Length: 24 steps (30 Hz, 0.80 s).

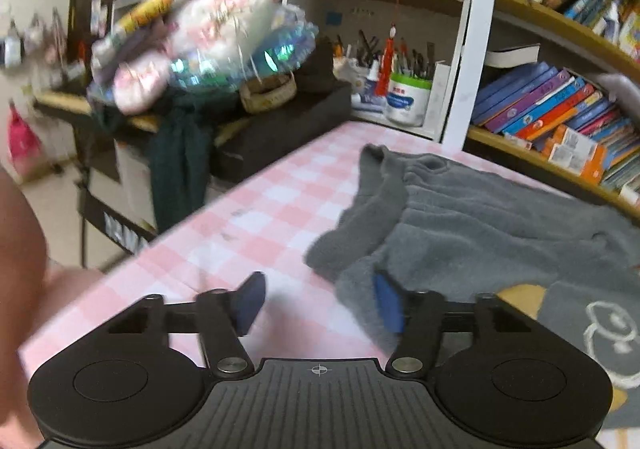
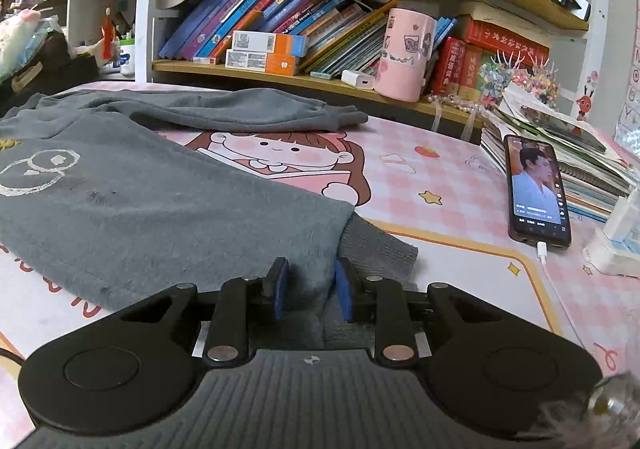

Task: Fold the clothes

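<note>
We see the grey sweater (image 2: 168, 201) spread on the pink tabletop (image 2: 460, 185), long axis running 10 to 4 o'clock. Our right gripper (image 2: 310, 289) narrowly straddles its hem; our left gripper (image 1: 316, 303) gapes wide beside a sleeve. Only the right view shows the phone (image 2: 536, 189).

A smartphone (image 2: 538, 191) lies at the right of the right wrist view, screen lit, a white cable (image 2: 554, 281) plugged into its near end. Just behind it sits a stack of notebooks (image 2: 576, 165). Along the upper middle, a wooden shelf (image 2: 304, 80) carries leaning books (image 2: 256, 21), two orange-and-white boxes (image 2: 266, 51) and a pink mug (image 2: 404, 55) (stickers on its side). The tabletop (image 2: 452, 185) wears a pink checked cover with a cartoon girl. In the left wrist view, upper centre, a white tub (image 1: 408, 99) holds pens.
</note>
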Each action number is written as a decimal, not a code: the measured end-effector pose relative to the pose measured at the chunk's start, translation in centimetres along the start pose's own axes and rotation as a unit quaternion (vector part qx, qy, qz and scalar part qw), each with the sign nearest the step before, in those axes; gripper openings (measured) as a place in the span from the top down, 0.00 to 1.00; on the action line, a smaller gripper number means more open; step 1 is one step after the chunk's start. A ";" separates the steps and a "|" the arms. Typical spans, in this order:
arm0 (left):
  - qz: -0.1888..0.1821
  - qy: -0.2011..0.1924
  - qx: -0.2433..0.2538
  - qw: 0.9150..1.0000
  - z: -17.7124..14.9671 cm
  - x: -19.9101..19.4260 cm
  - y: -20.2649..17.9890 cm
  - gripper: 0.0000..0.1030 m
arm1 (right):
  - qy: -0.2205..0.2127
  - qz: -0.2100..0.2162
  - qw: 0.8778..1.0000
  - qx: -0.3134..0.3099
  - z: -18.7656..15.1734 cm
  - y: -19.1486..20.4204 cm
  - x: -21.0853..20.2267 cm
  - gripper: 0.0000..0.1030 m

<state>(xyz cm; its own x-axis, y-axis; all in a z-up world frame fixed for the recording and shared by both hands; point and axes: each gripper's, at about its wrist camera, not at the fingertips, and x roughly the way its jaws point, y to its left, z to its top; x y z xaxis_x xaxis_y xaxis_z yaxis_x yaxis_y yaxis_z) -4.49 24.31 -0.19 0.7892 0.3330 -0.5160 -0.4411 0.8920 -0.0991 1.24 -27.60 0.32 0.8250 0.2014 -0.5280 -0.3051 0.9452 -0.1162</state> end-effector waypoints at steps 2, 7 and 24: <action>0.005 -0.008 0.010 1.000 0.0 -0.8 0.0 0.31 | -0.008 0.005 1.000 0.009 0.1 0.0 -0.3 0.65; 0.006 -0.040 0.035 0.999 0.4 -2.3 -1.1 0.17 | -0.036 0.014 0.999 0.014 0.8 0.5 -1.4 0.55; -0.135 -0.074 0.169 0.973 -0.5 -2.4 -10.2 0.06 | -0.035 0.035 0.999 0.006 1.4 3.0 -0.6 0.34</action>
<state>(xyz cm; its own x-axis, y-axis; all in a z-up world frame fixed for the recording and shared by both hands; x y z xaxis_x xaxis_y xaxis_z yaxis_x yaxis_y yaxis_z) -2.14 14.26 1.65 0.9208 0.0913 -0.3792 -0.0634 0.9943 0.0855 0.48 -24.51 1.45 0.8333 0.2833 -0.4747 -0.3575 0.9312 -0.0718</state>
